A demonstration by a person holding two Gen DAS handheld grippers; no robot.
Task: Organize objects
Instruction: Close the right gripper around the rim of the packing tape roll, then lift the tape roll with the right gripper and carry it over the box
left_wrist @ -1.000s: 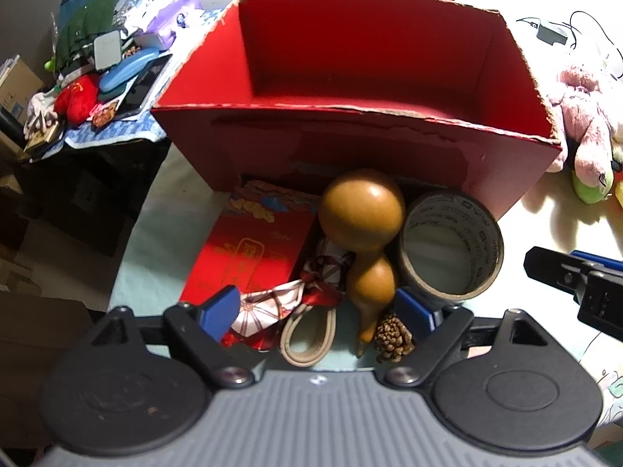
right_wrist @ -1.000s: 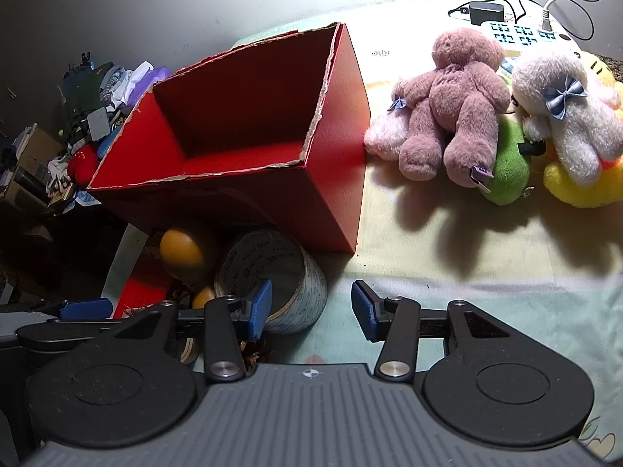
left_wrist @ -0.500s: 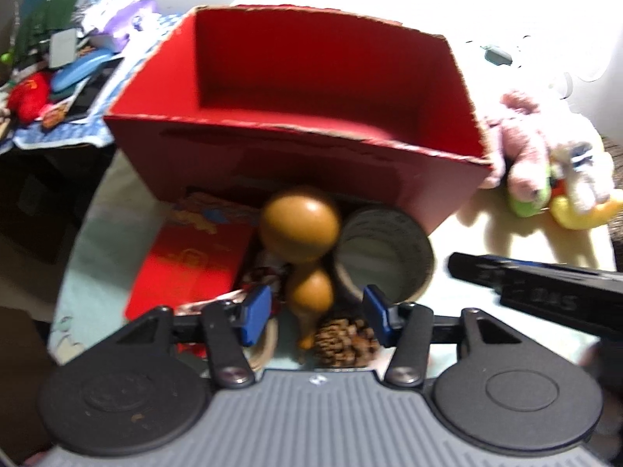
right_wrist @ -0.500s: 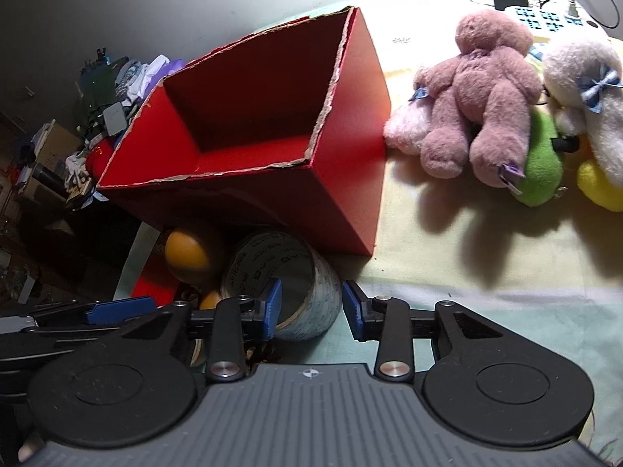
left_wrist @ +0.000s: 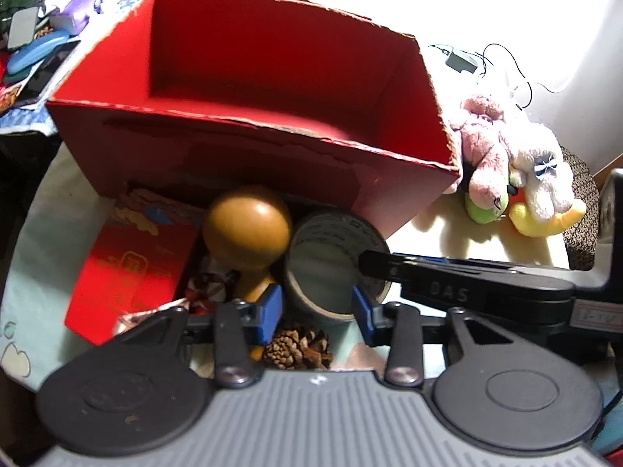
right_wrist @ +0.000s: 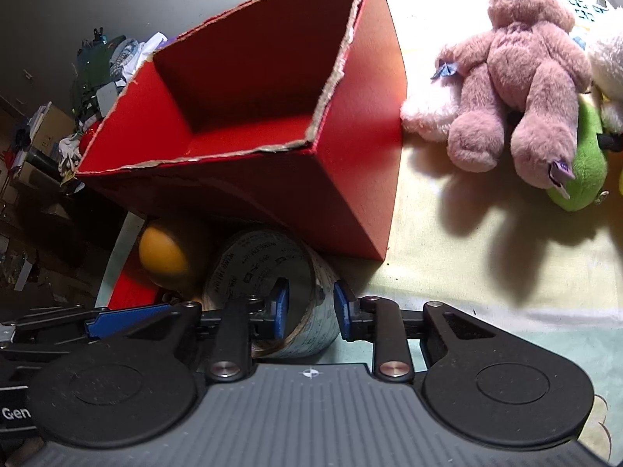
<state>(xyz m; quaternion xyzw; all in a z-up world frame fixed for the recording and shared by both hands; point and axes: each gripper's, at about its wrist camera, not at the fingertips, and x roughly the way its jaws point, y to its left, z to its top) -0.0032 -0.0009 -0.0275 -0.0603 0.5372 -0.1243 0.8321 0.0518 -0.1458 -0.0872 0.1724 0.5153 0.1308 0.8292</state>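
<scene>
A large roll of tape [left_wrist: 335, 249] [right_wrist: 272, 272] lies on its side in front of an empty red cardboard box [left_wrist: 253, 89] [right_wrist: 253, 116]. My right gripper [right_wrist: 307, 307] straddles the roll's wall, one finger inside the core and one outside, jaws narrow around it. My left gripper [left_wrist: 317, 311] is partly open just before the roll, above a pine cone [left_wrist: 298, 348]. A brown gourd [left_wrist: 247, 229] [right_wrist: 163, 257] lies left of the roll.
A red envelope packet [left_wrist: 132, 272] and a patterned ribbon [left_wrist: 210, 288] lie left of the gourd. Plush toys [left_wrist: 506, 167] [right_wrist: 518, 89] are piled right of the box. A cluttered side table [left_wrist: 39, 39] stands far left. Cables and a charger [left_wrist: 461, 60] lie behind.
My left gripper narrowed its jaws and shifted right from the gourd towards the tape roll. My right gripper moved forward and closed around the roll's wall.
</scene>
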